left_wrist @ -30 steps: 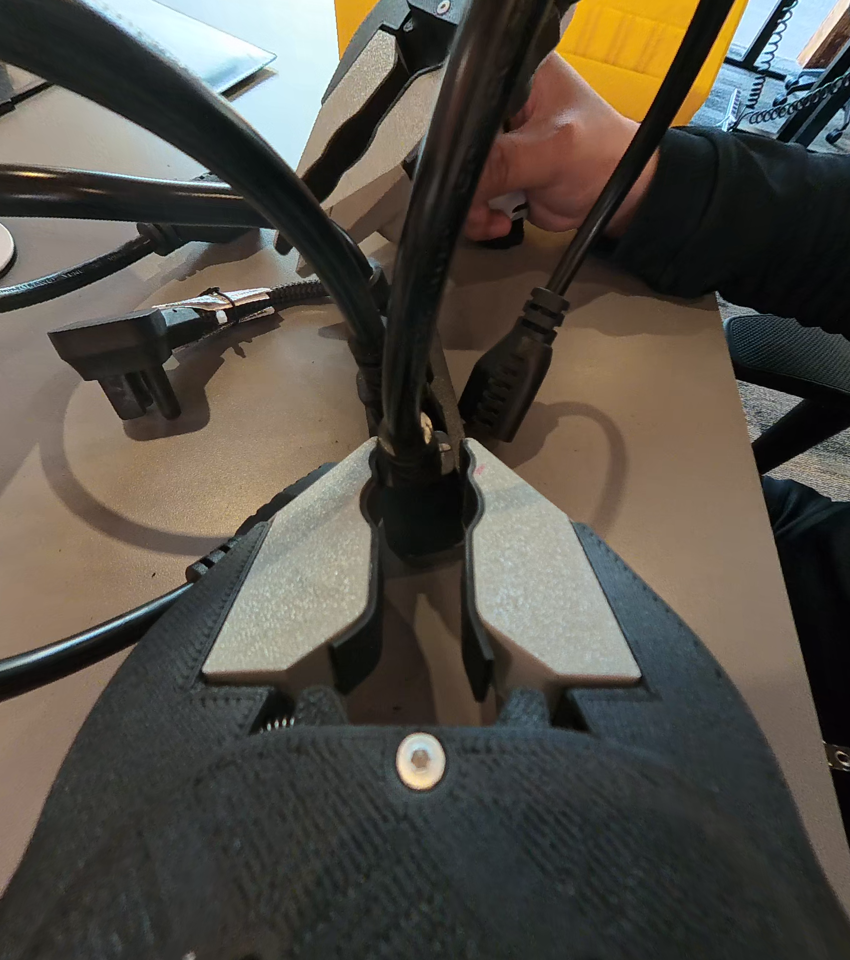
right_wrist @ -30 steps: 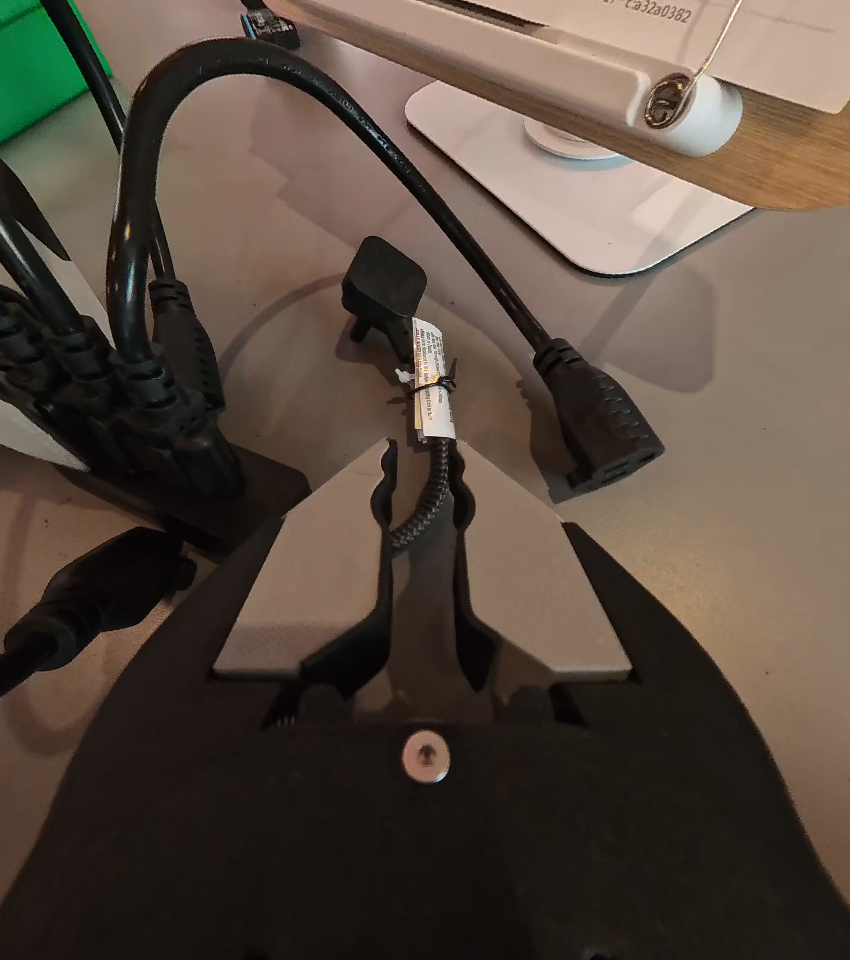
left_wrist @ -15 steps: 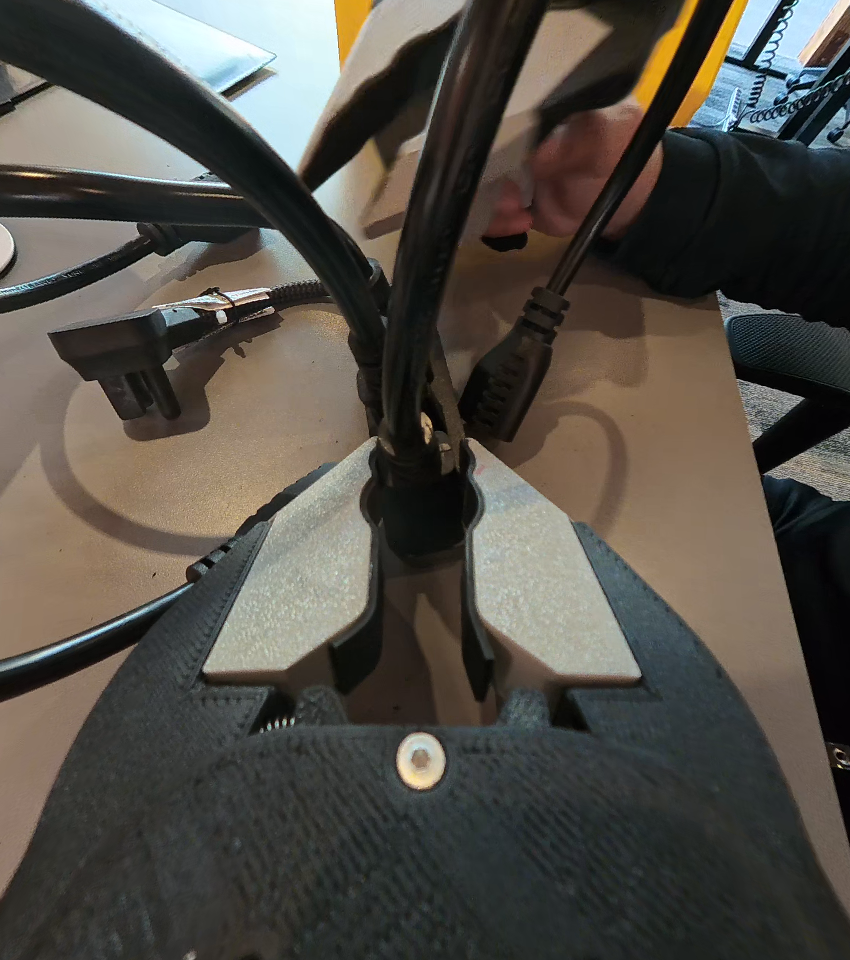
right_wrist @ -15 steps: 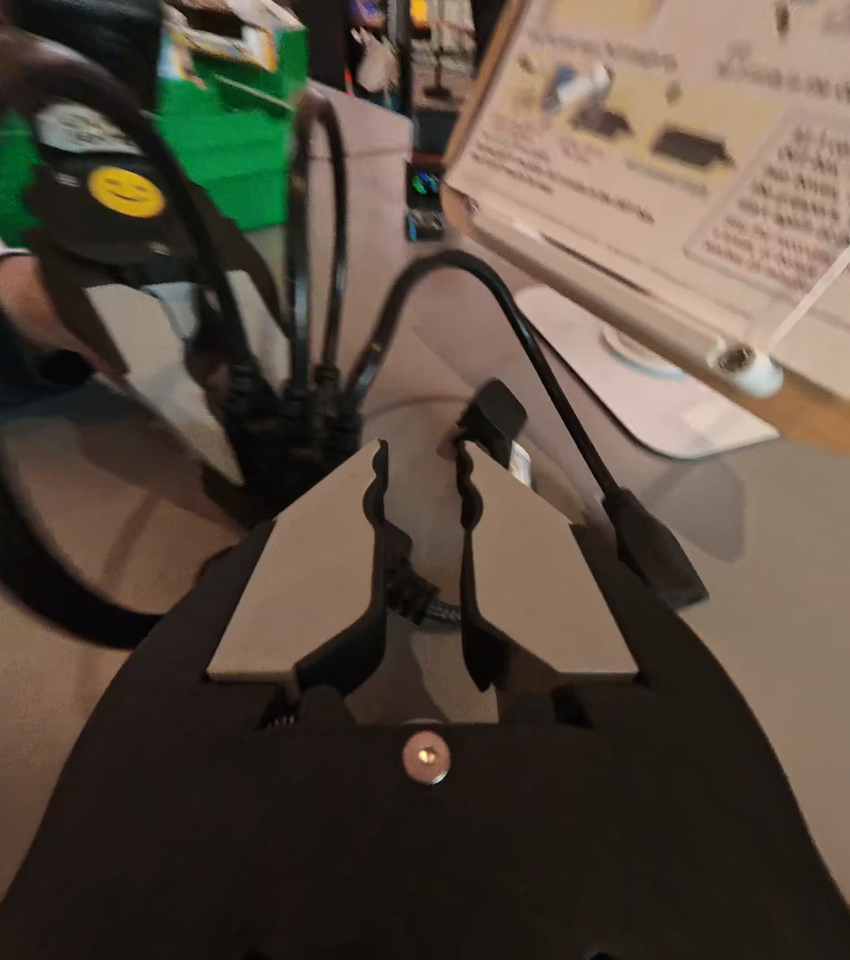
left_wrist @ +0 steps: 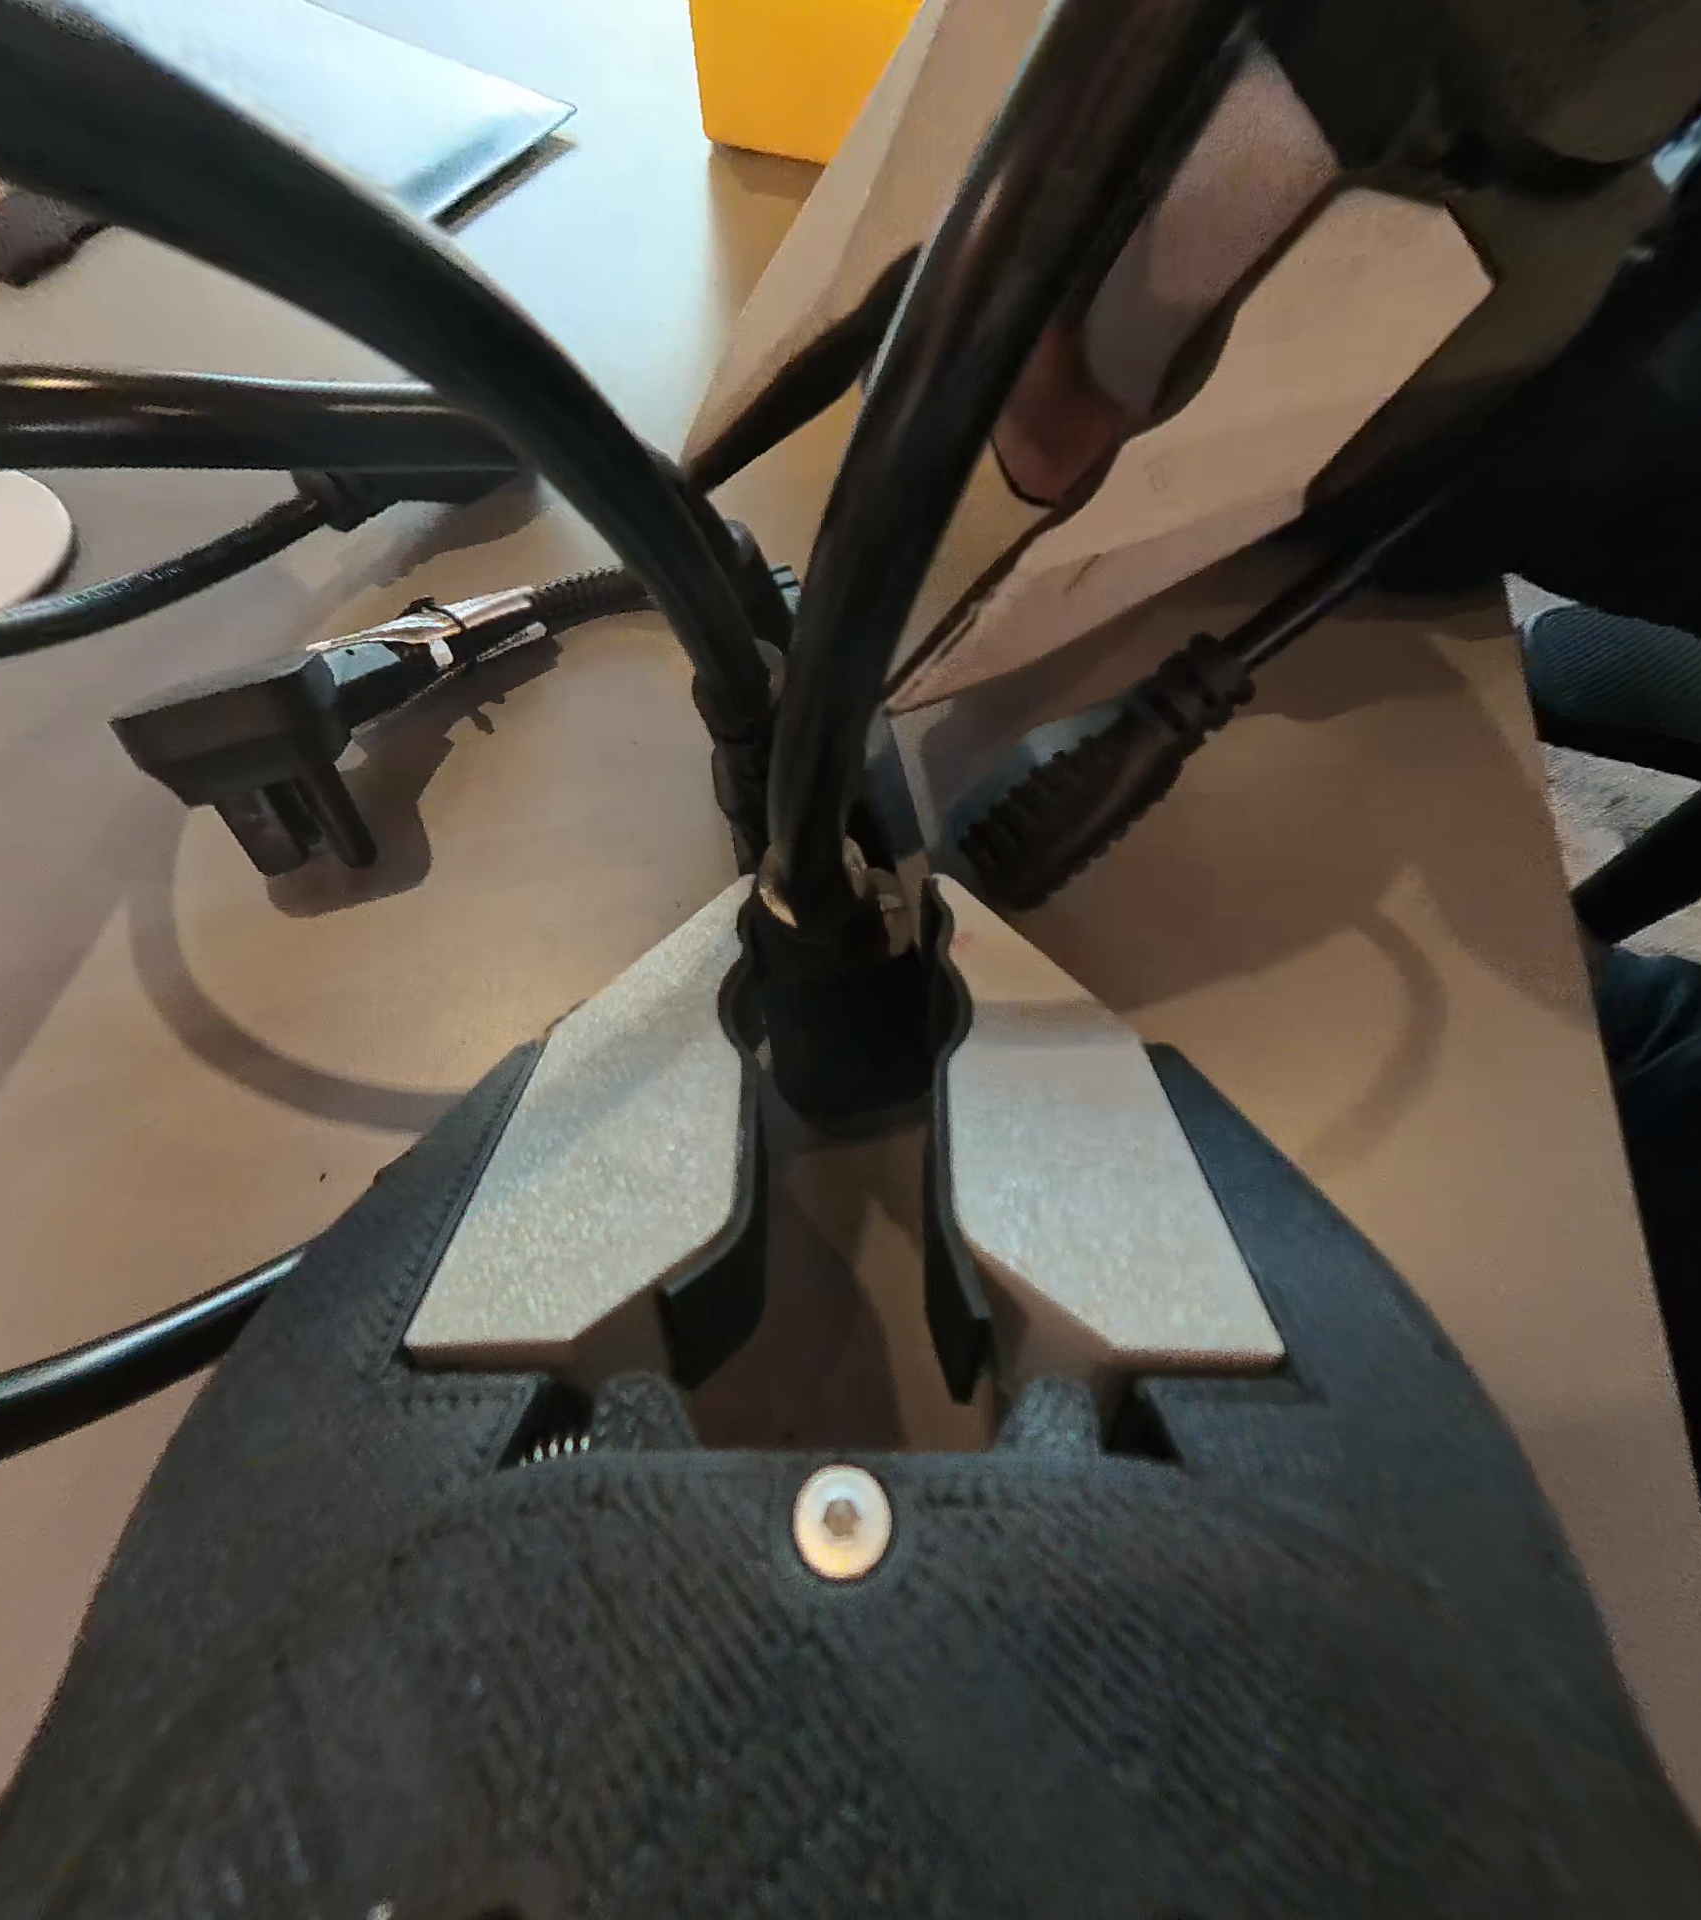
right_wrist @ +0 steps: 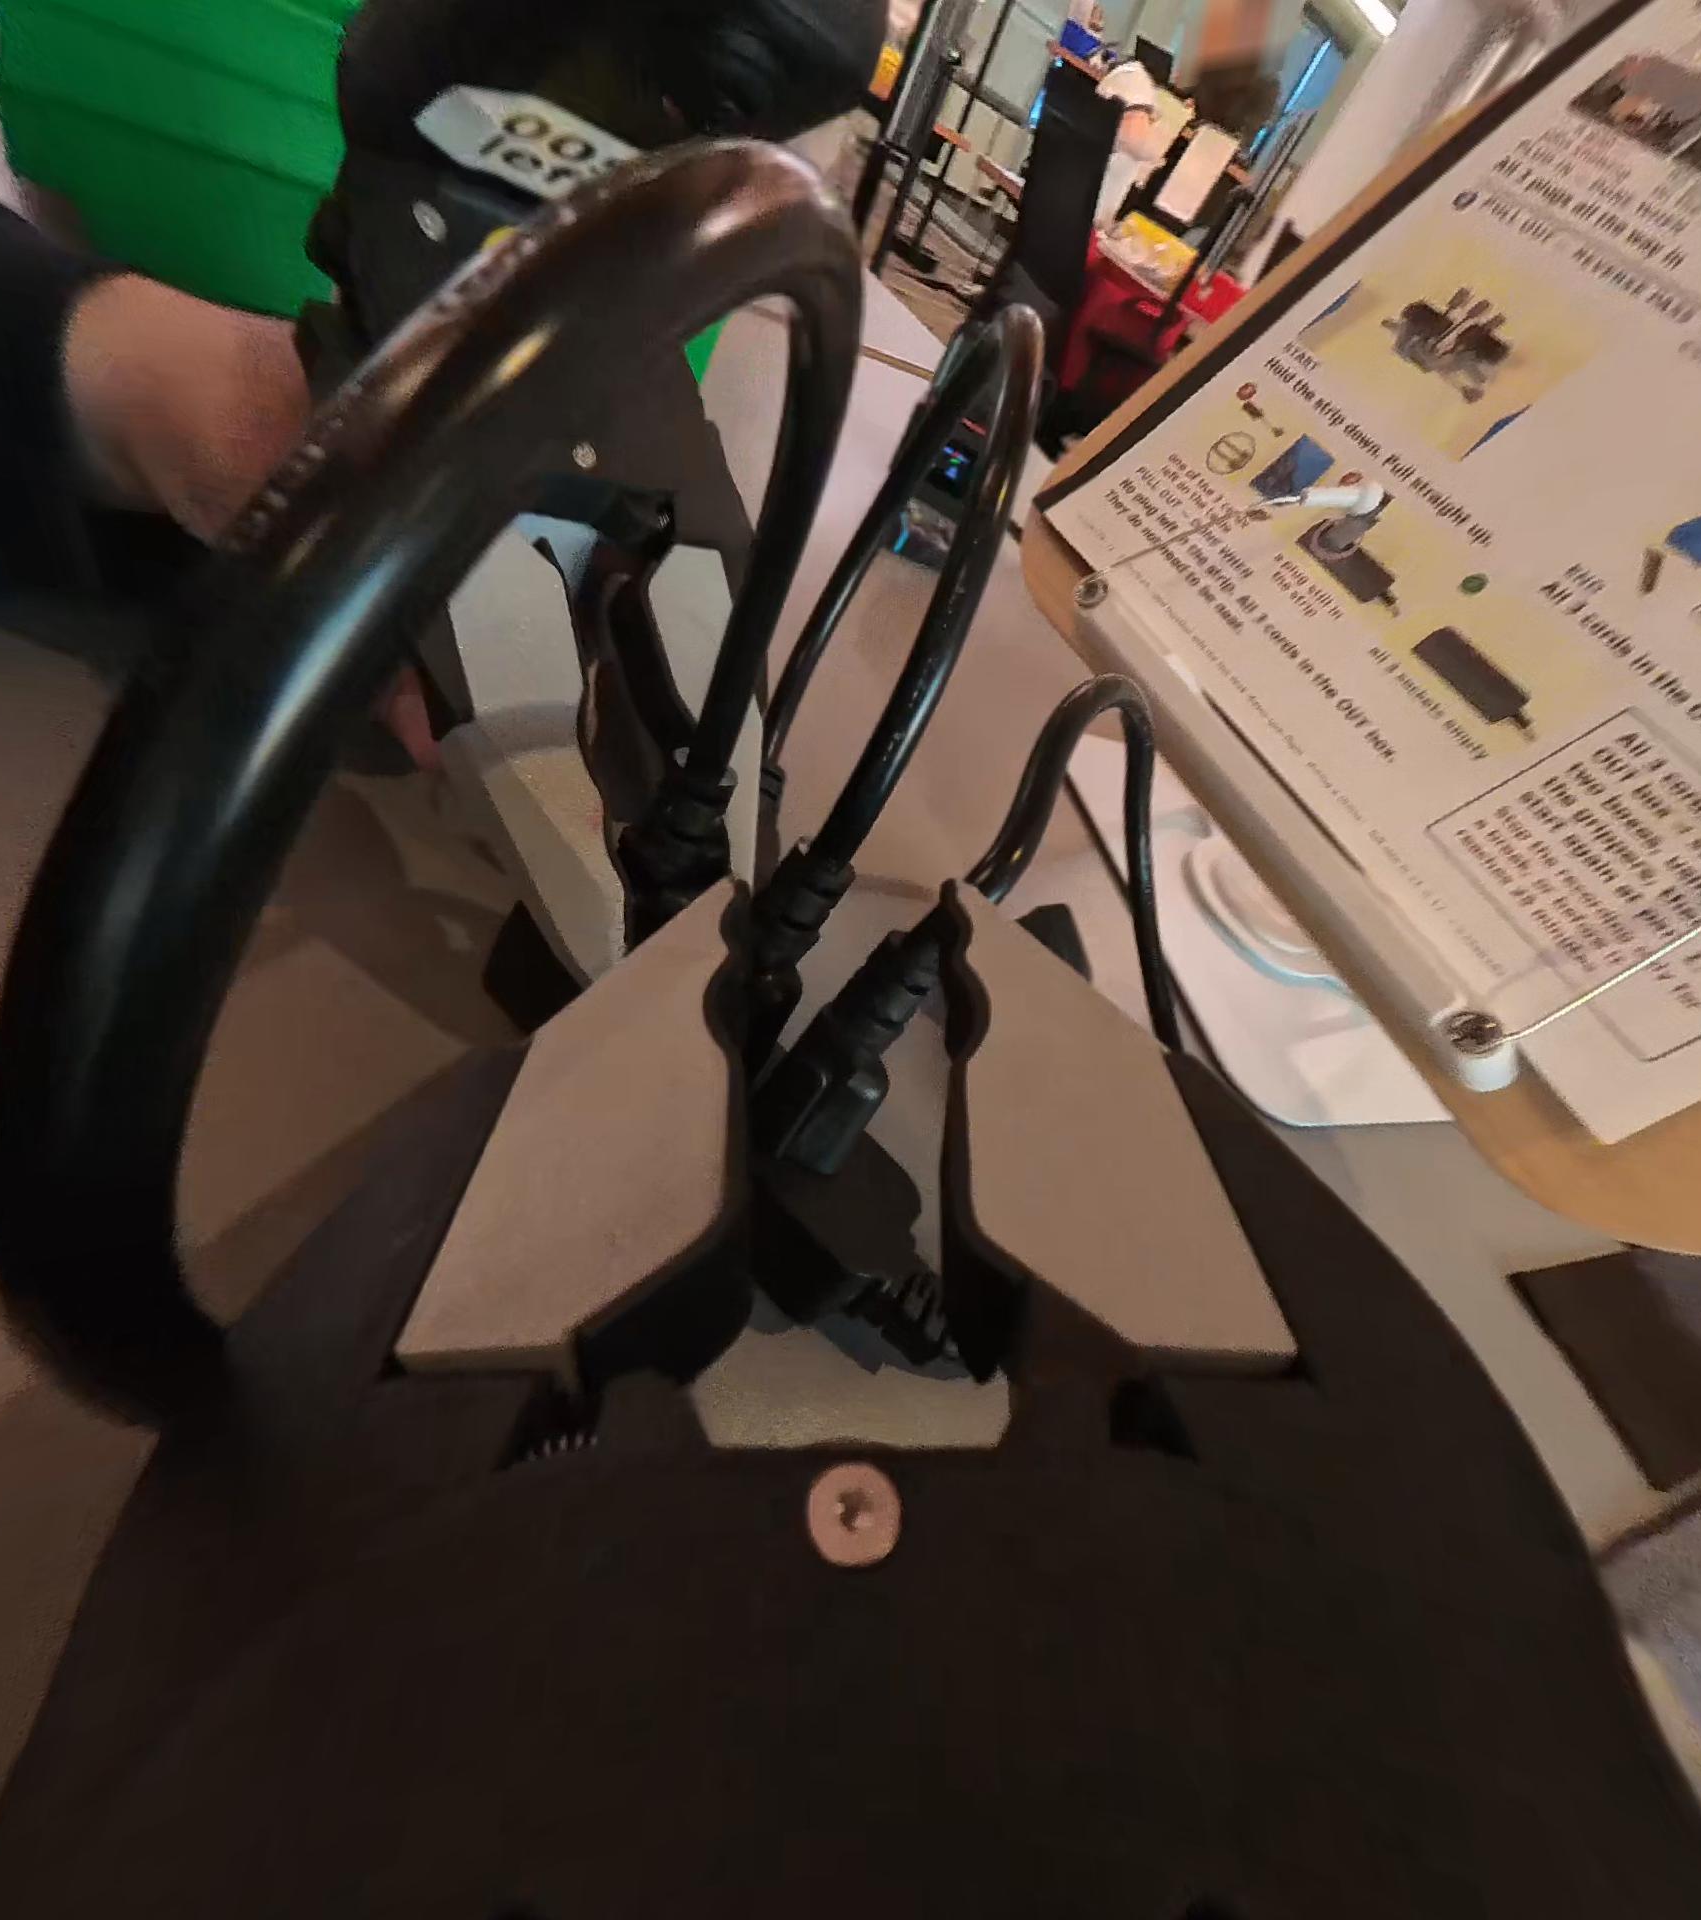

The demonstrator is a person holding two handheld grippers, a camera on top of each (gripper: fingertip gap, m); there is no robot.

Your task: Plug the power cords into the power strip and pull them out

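Left tool (left_wrist: 844,906): gripping a black moulded plug (left_wrist: 841,1023), pointing across the grey worktop (left_wrist: 513,935).
Right tool (right_wrist: 841,896): parted, holding nothing, hovering over black power cords (right_wrist: 804,914).

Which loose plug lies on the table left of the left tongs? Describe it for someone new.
Start at the grey table. Left of the left tongs lies a flat black angled plug, prongs showing. Unlike its smooth-corded neighbours, its cord is braided and carries a tied paper tag.
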